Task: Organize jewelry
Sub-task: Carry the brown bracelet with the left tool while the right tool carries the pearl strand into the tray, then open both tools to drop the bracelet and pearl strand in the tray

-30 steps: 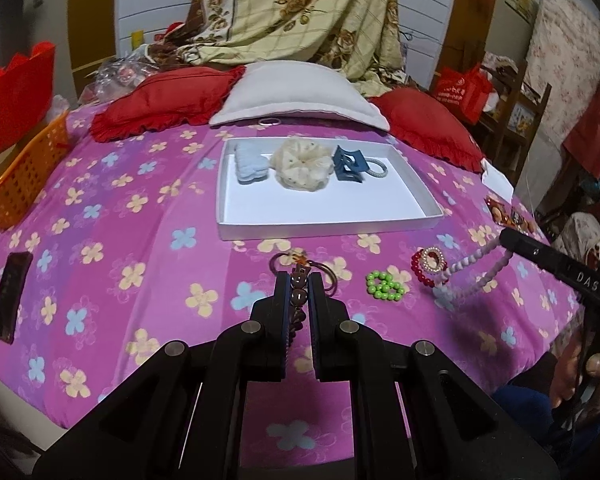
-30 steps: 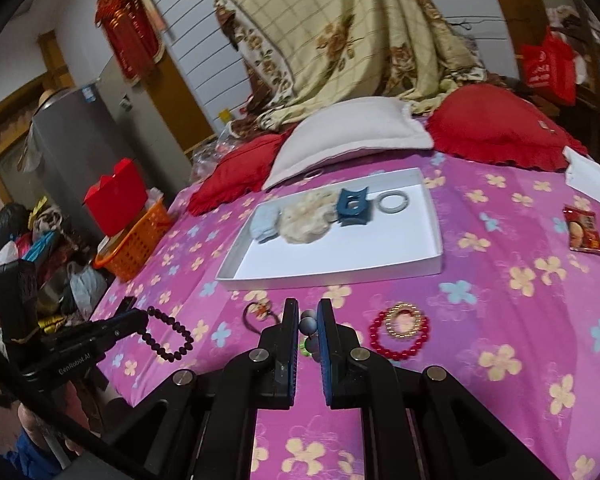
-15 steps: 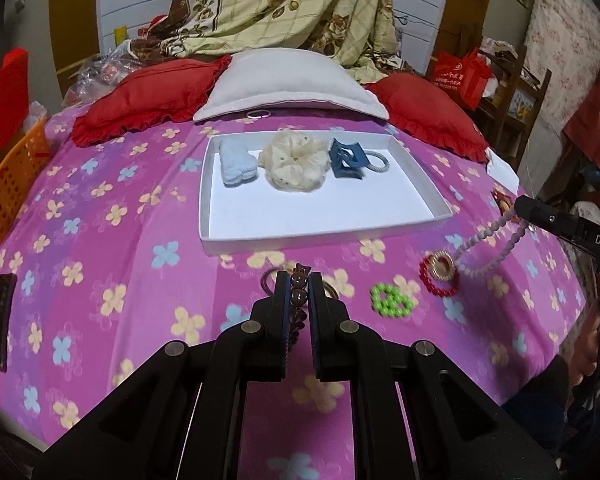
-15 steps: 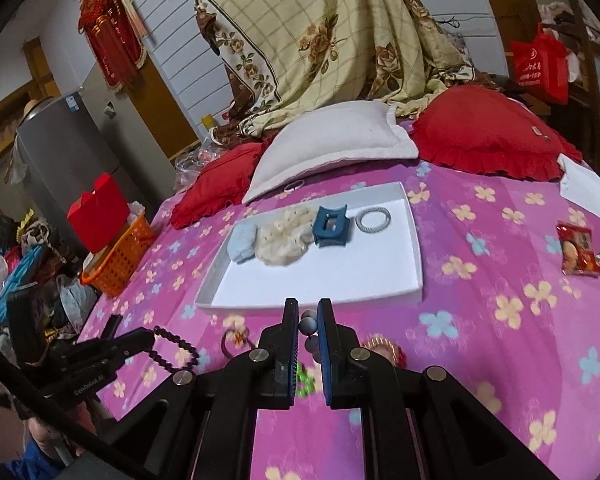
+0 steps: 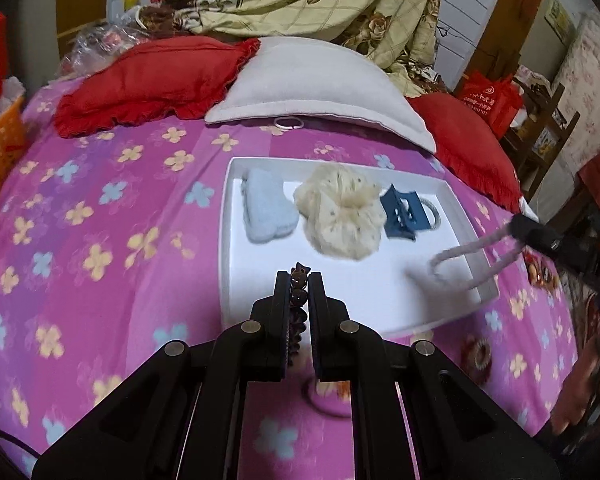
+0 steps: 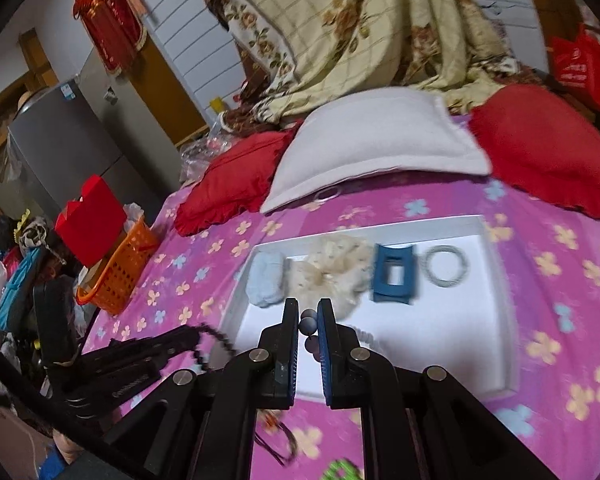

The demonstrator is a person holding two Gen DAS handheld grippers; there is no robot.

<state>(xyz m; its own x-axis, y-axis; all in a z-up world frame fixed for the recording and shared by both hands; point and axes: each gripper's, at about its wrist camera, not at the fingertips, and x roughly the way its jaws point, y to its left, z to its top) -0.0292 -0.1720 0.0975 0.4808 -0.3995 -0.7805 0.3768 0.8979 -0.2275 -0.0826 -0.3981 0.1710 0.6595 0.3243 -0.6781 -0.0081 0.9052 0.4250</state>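
A bed covered with a bright pink, flower-printed sheet (image 5: 100,240) was seen, with red frilled cushions and a pale grey pillow (image 5: 320,92) heaped at its head. A shallow white rectangular tray (image 5: 396,300) lay on the sheet. In it were set, side by side, a light blue fuzzy hair clip (image 5: 266,212), a cream fabric scrunchie (image 5: 340,216), a dark blue claw clip (image 5: 400,216) and a grey ring-shaped hair tie (image 6: 446,266).

The left gripper (image 5: 299,280) was held over the tray's near edge, its jaws pressed together on a dark brown beaded bracelet (image 5: 299,300). The right gripper (image 6: 308,312) was likewise pinched on a pale grey beaded bracelet (image 6: 310,320), whose loop was seen hanging blurred over the tray's right part. A red and gold bracelet (image 5: 478,354) lay on the sheet just outside the tray.
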